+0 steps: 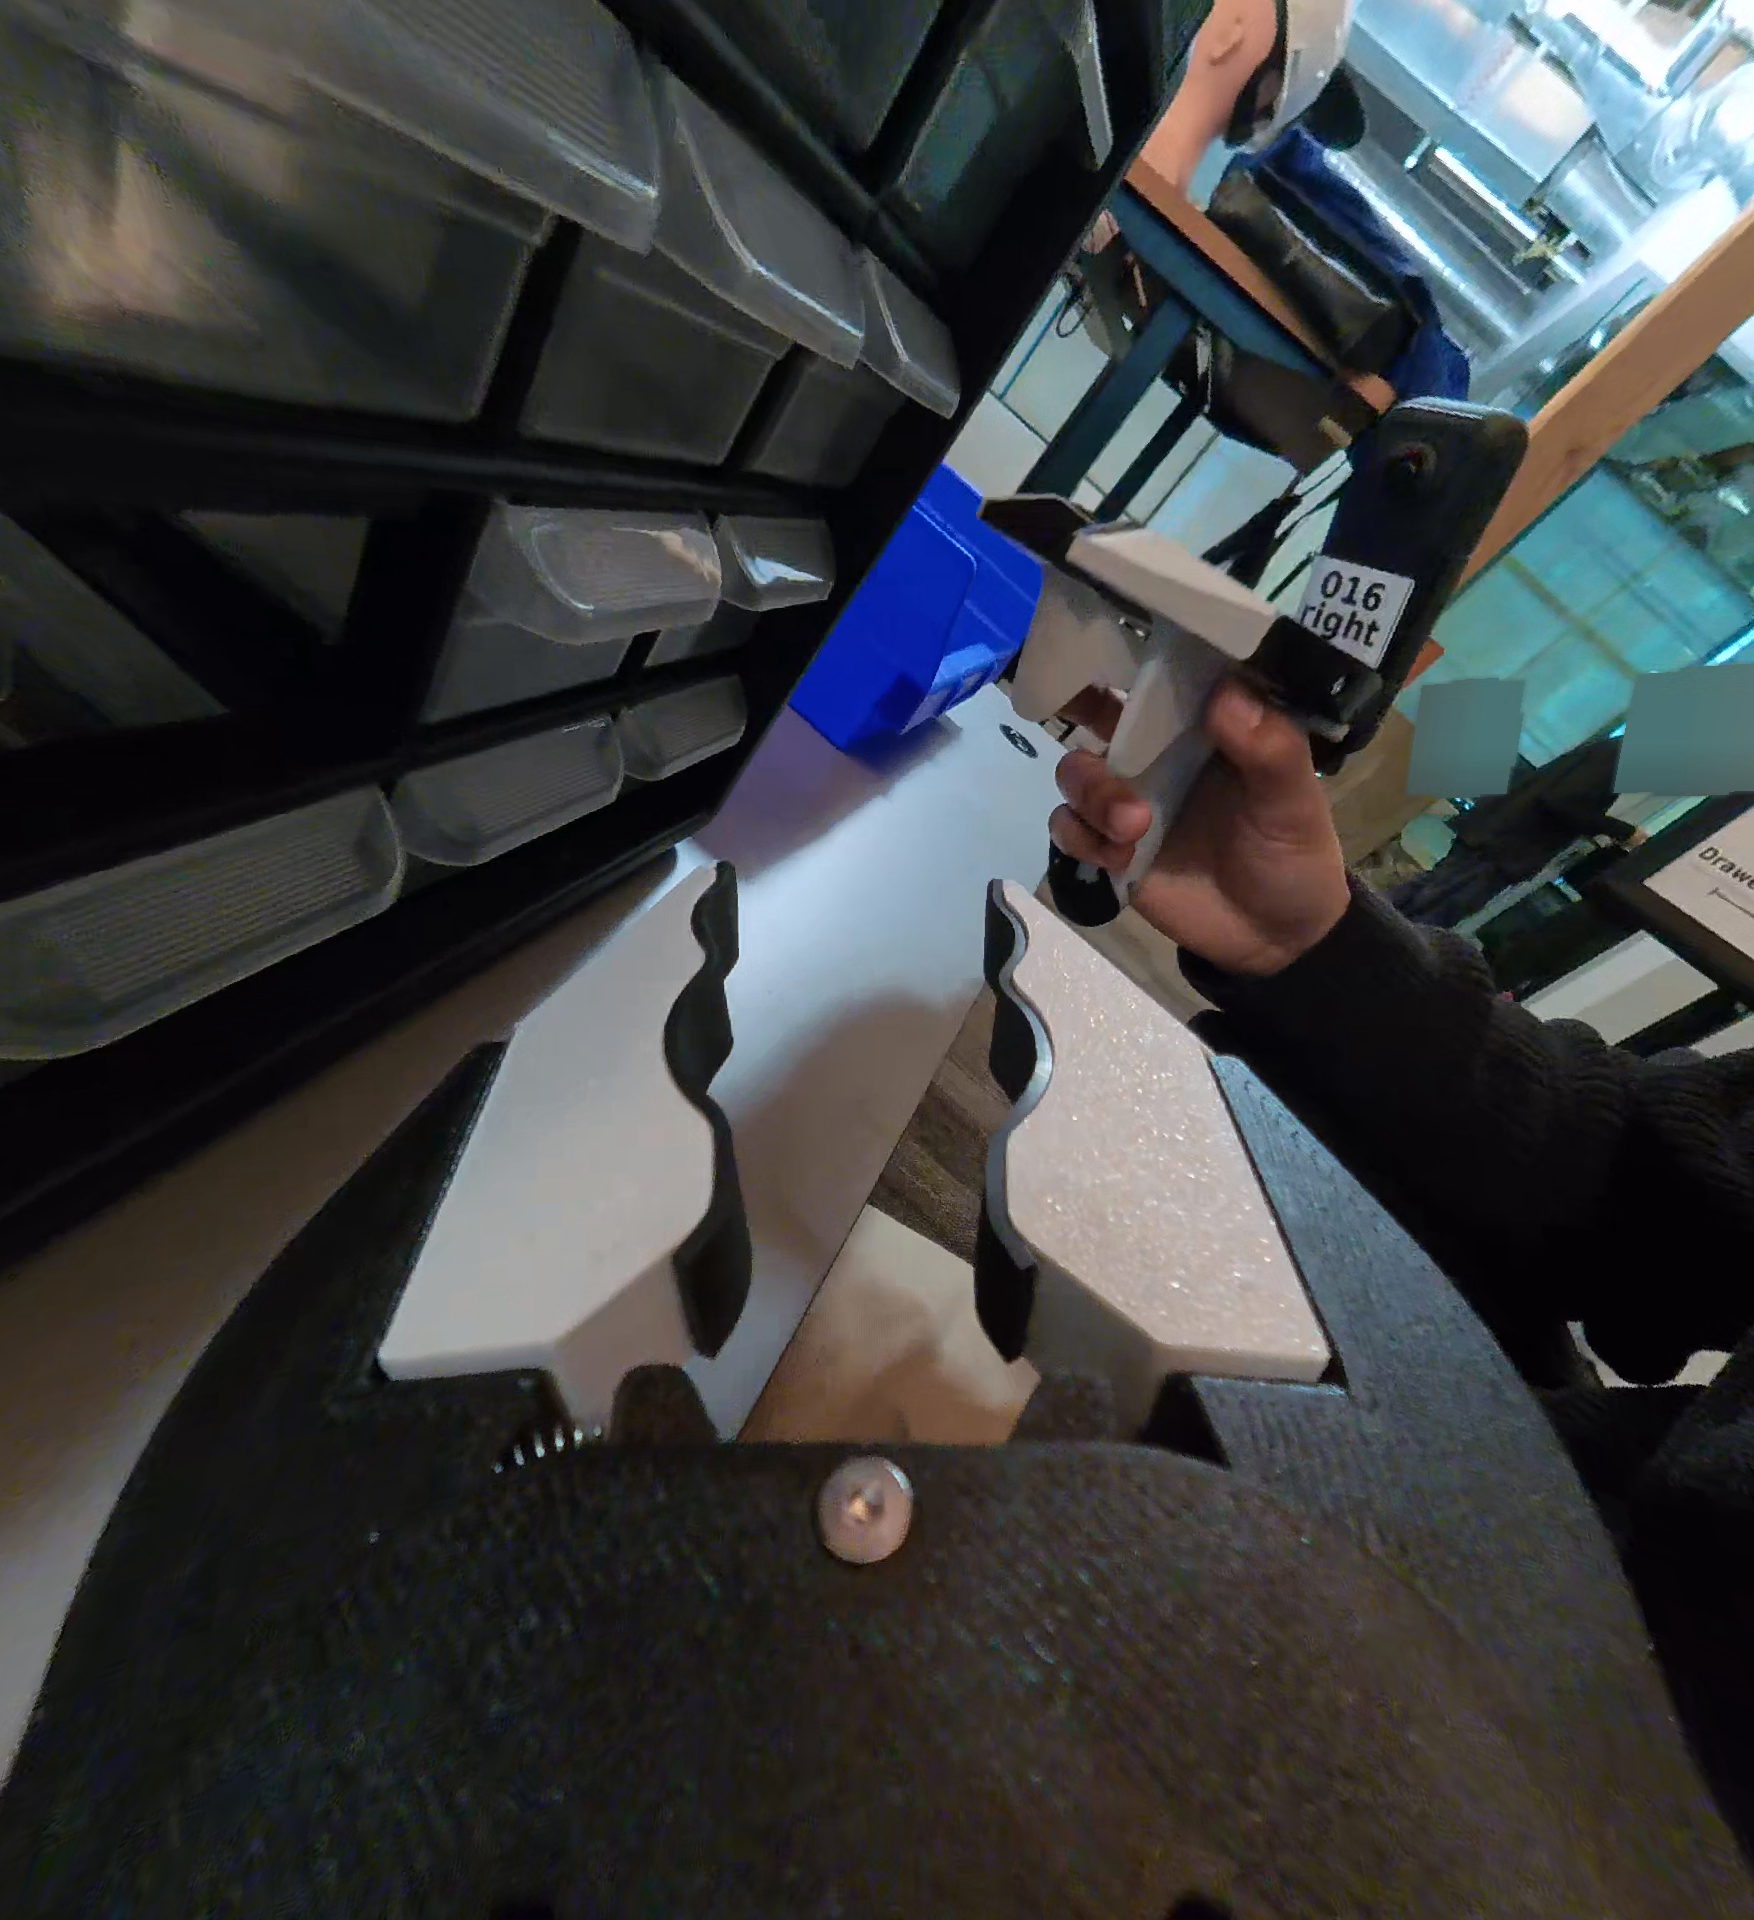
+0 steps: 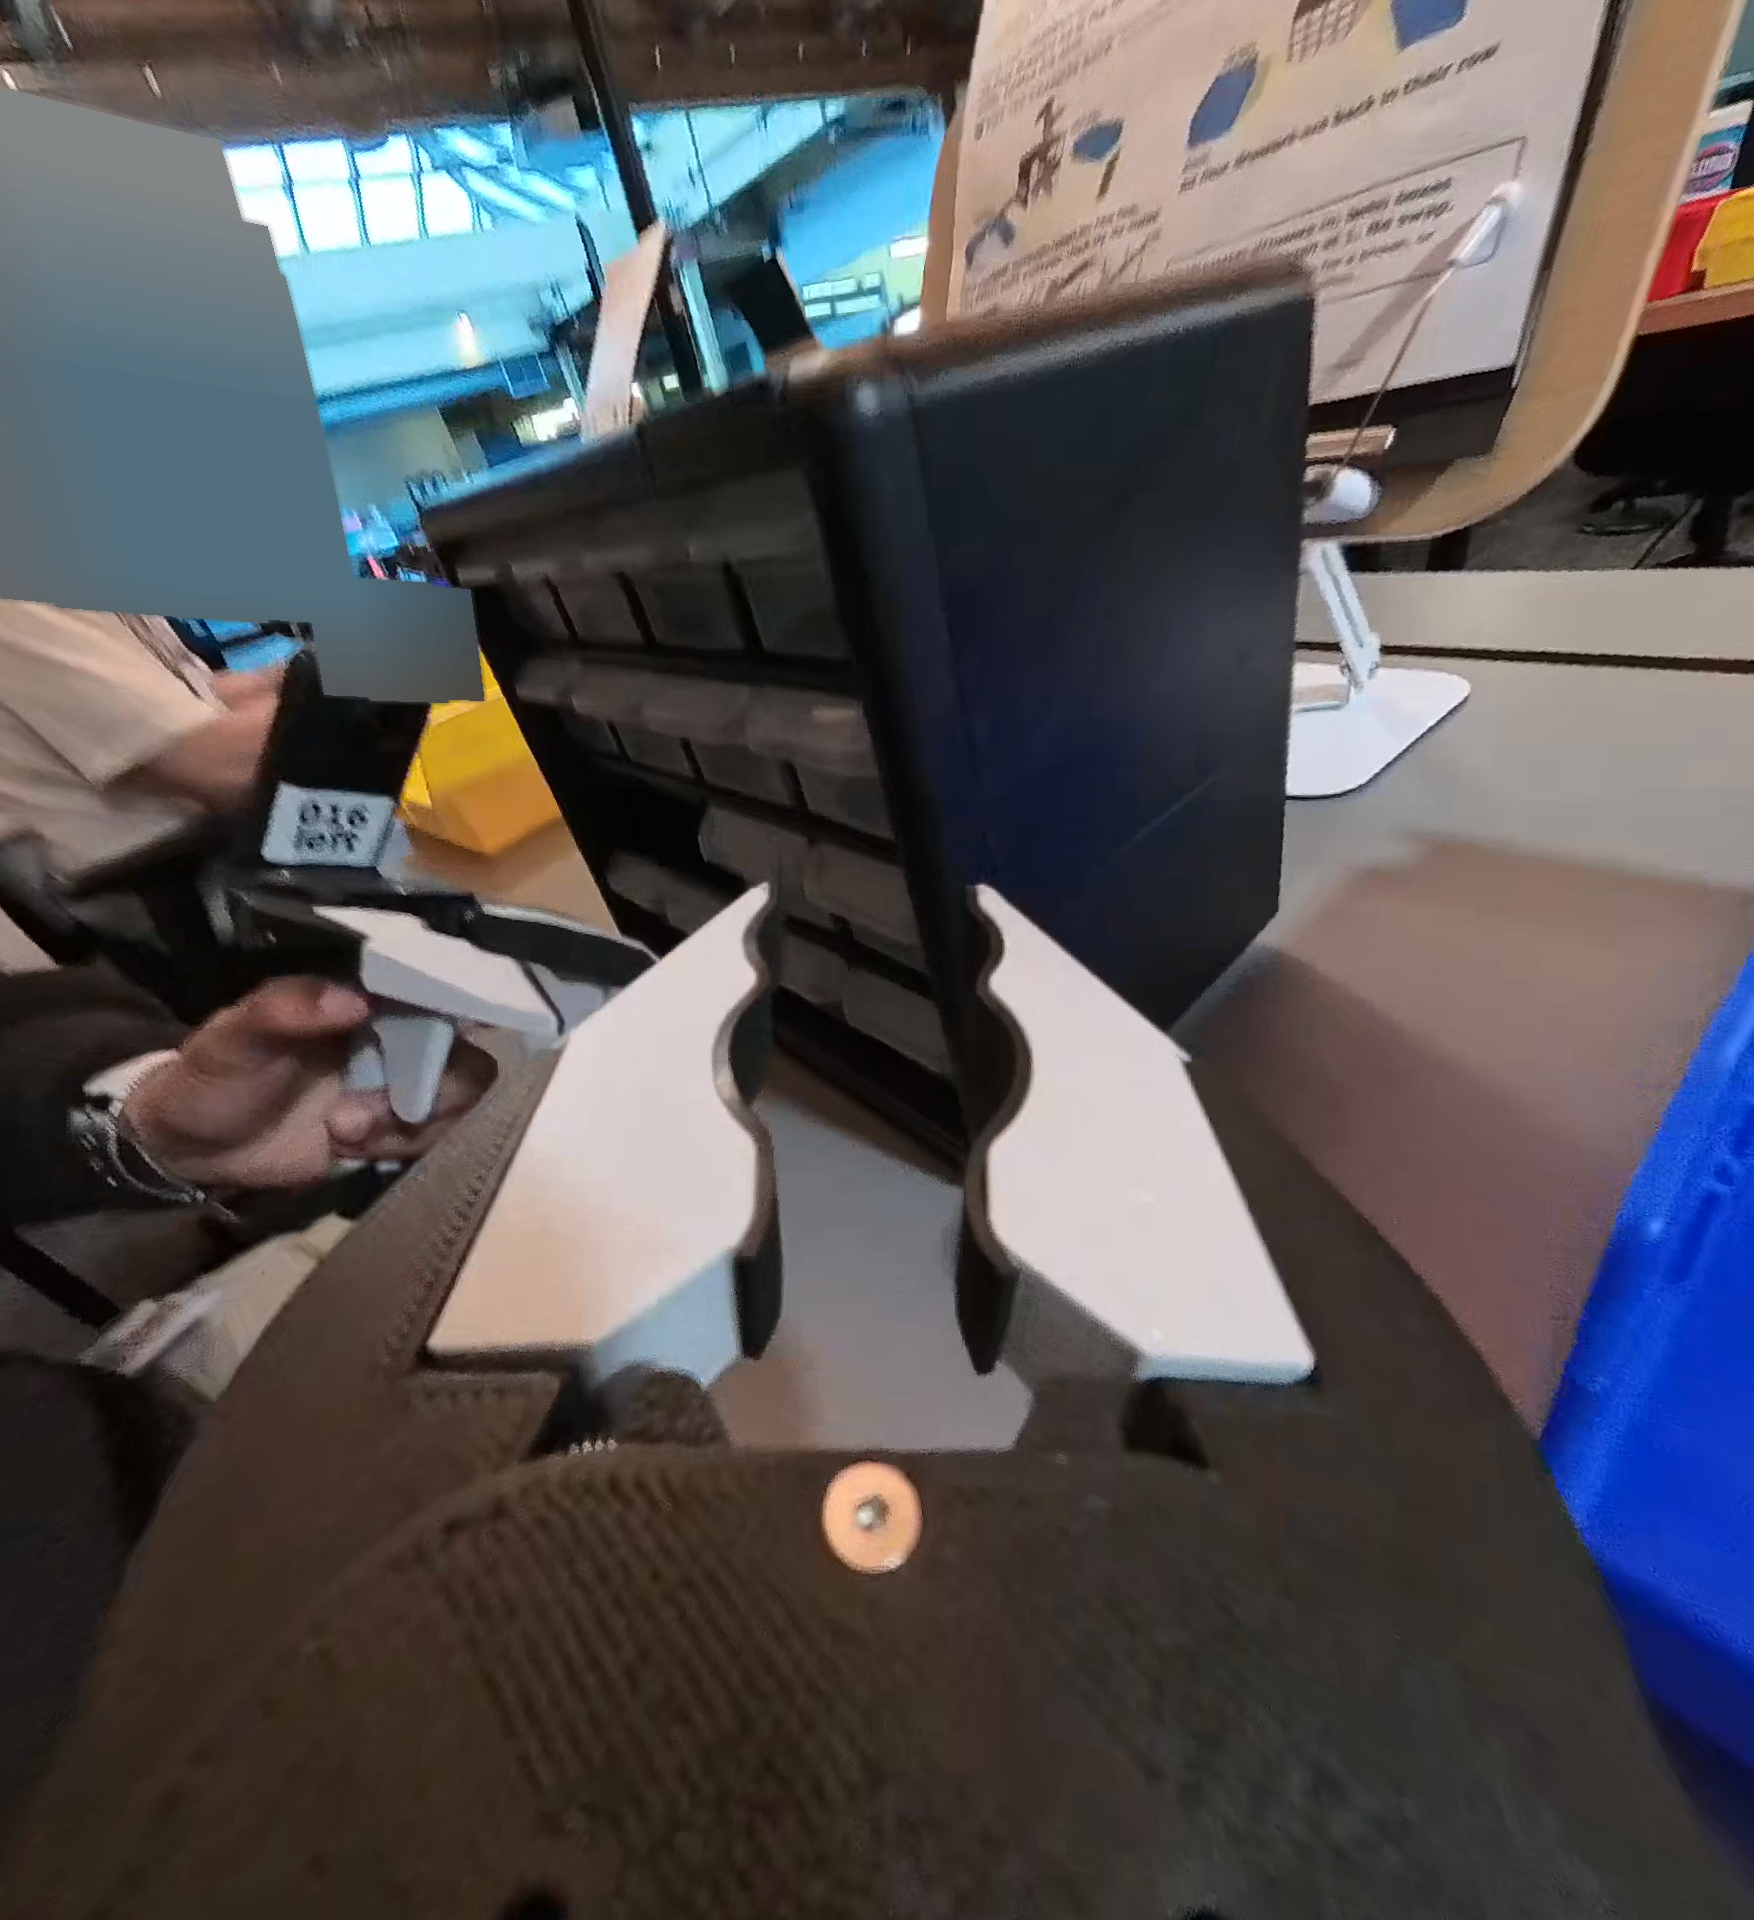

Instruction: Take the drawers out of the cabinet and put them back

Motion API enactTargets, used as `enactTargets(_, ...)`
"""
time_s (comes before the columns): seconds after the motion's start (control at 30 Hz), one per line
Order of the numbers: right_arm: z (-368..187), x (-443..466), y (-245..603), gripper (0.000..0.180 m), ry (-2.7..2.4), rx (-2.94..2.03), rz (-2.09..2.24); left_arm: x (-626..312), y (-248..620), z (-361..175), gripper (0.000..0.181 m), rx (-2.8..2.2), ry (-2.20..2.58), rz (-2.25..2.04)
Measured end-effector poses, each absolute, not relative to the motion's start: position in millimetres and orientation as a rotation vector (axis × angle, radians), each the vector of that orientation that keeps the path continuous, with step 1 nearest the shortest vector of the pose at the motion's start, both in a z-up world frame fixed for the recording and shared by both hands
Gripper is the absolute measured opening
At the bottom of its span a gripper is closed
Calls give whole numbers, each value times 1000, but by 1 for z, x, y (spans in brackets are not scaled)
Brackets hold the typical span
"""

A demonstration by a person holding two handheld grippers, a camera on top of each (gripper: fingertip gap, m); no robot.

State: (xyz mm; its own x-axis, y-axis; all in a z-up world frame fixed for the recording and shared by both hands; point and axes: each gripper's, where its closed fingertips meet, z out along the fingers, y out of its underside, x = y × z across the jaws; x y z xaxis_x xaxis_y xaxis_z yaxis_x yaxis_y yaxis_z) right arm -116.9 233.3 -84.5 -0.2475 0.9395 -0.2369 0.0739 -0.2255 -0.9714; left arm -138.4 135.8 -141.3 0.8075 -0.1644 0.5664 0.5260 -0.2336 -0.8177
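A black cabinet (image 1: 852, 343) with several clear plastic drawers (image 1: 582, 582) fills the upper left of the left wrist view. One slot (image 1: 270, 571) in a middle row looks empty. My left gripper (image 1: 857, 899) is open and empty, low beside the cabinet's front, above the white table. In the right wrist view the cabinet (image 2: 1091, 665) stands ahead, seen from its right front corner. My right gripper (image 2: 873, 904) is open and empty, its fingers either side of that corner edge but short of it. The right gripper also shows in the left wrist view (image 1: 1060, 551), and the left gripper in the right wrist view (image 2: 561, 977).
A blue bin (image 1: 914, 634) sits past the cabinet, and close on the right in the right wrist view (image 2: 1725, 1351). A yellow bin (image 2: 478, 779) lies behind the cabinet's left. A sheet on a white stand (image 2: 1372, 707) stands behind. A person (image 2: 52, 727) sits at left.
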Motion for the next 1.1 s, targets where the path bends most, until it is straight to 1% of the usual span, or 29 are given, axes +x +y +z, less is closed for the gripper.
enactTargets(0.27,-110,-123,220,30,-1502,-1241,1382,-147,130,-149,48,-1697,-302,-644)
enactTargets(0.3,-111,-124,217,30,-1519,-1234,1373,-149,129,-151,51,-1703,-308,-638)
enactTargets(0.37,-117,-125,214,29,-1558,-1226,1338,-156,129,-155,72,-1716,-345,-609)
enactTargets(0.47,-129,-127,210,27,-1626,-1218,1264,-157,127,-156,79,-1716,-351,-625)
enactTargets(0.73,-142,-129,204,27,-1720,-1174,1153,-154,126,-154,77,-1719,-321,-618)
enactTargets(0.87,-143,-127,205,23,-1720,-1171,1141,-147,127,-155,67,-1735,-293,-662)
enactTargets(1.0,-141,-125,208,24,-1705,-1171,1126,-143,128,-154,65,-1737,-275,-665)
enactTargets(1.1,-141,-125,210,22,-1699,-1161,1106,-142,128,-154,64,-1737,-272,-660)
